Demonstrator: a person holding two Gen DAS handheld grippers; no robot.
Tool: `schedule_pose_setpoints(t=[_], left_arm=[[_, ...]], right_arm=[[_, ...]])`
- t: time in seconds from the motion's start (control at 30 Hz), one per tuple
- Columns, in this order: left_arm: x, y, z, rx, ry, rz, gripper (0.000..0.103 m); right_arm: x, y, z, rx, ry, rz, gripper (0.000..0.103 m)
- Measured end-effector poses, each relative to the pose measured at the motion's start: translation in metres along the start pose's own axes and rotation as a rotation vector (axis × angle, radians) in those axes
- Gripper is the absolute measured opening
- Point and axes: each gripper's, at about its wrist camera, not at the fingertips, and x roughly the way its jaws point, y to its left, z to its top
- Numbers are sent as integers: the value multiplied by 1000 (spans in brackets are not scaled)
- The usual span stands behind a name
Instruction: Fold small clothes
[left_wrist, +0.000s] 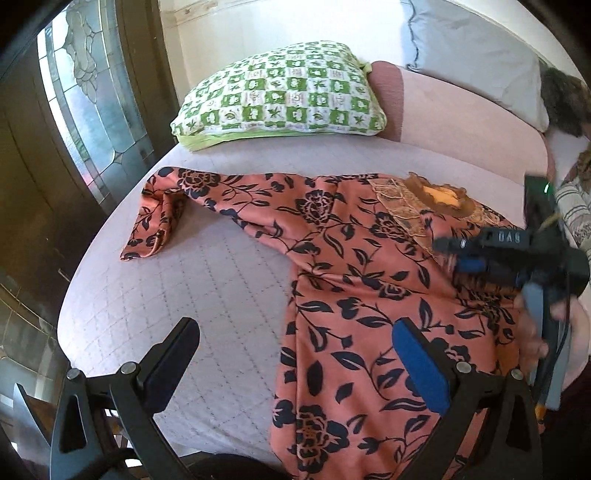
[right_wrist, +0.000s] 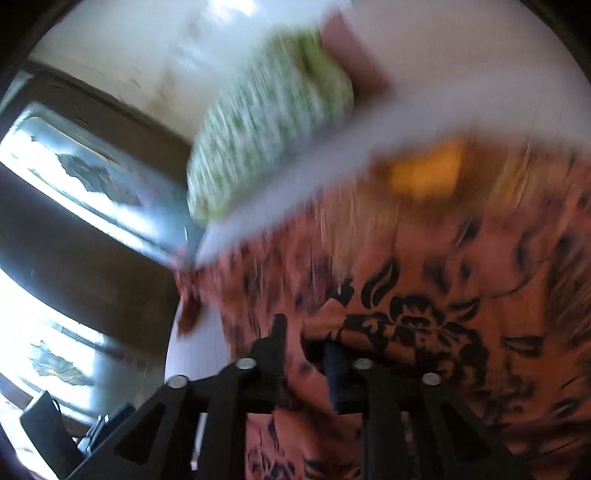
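An orange garment with a black flower print (left_wrist: 351, 266) lies spread on the bed, one sleeve (left_wrist: 159, 214) stretched to the left and the brown neckline (left_wrist: 439, 195) at the far side. My left gripper (left_wrist: 295, 354) is open and empty, hovering over the garment's left edge. My right gripper (left_wrist: 458, 254) shows at the right of the left wrist view, over the garment's chest. In the blurred right wrist view, the right gripper (right_wrist: 304, 341) is shut on a fold of the garment (right_wrist: 424, 295).
The bed has a pale quilted cover (left_wrist: 184, 295). A green and white pillow (left_wrist: 280, 92) and a white pillow (left_wrist: 472, 55) lie at the head. A dark door with leaded glass (left_wrist: 85, 92) stands to the left. The person's striped sleeve (left_wrist: 572, 206) is at far right.
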Motion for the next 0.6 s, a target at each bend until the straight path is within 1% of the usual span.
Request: schedule_pose_setpoints(t=[0.03, 0.07, 0.13, 0.17, 0.23, 0.27, 0.3, 0.33, 0.37, 0.43, 0.5, 0.57, 0.6], left_arm=[[0, -1, 1, 0, 0, 0, 103], [1, -2, 2, 2, -1, -1, 103], [1, -8, 7, 13, -8, -4, 103], [1, -12, 10, 22, -13, -7, 103], [1, -25, 17, 50, -26, -14, 103], [1, -33, 20, 65, -31, -19, 103], [2, -42, 22, 83, -38, -27, 103], [4, -54, 25, 109, -44, -35, 103], [5, -65, 27, 131, -49, -40, 103], [12, -92, 31, 188, -59, -49, 103], [25, -124, 31, 262, -69, -35, 103], [39, -146, 31, 317, -65, -3, 103], [49, -157, 31, 339, -47, 7, 103]], right_arm=[[5, -6, -5, 41, 31, 19, 57], [7, -15, -9, 92, 55, 72, 74], [-1, -22, -12, 160, 70, 165, 75], [-14, -23, -12, 172, 61, 217, 75], [-43, -24, -12, 183, 9, 304, 75], [-60, -30, -13, 196, -27, 337, 75], [-79, -36, -15, 209, -77, 349, 75], [-95, -39, -17, 215, -121, 345, 75], [-113, -51, -23, 227, -178, 330, 75], [-138, -79, -32, 299, -281, 259, 75], [-147, -103, -34, 383, -332, 195, 74], [-149, -121, -35, 427, -344, 159, 69], [-150, -129, -33, 445, -344, 136, 67]])
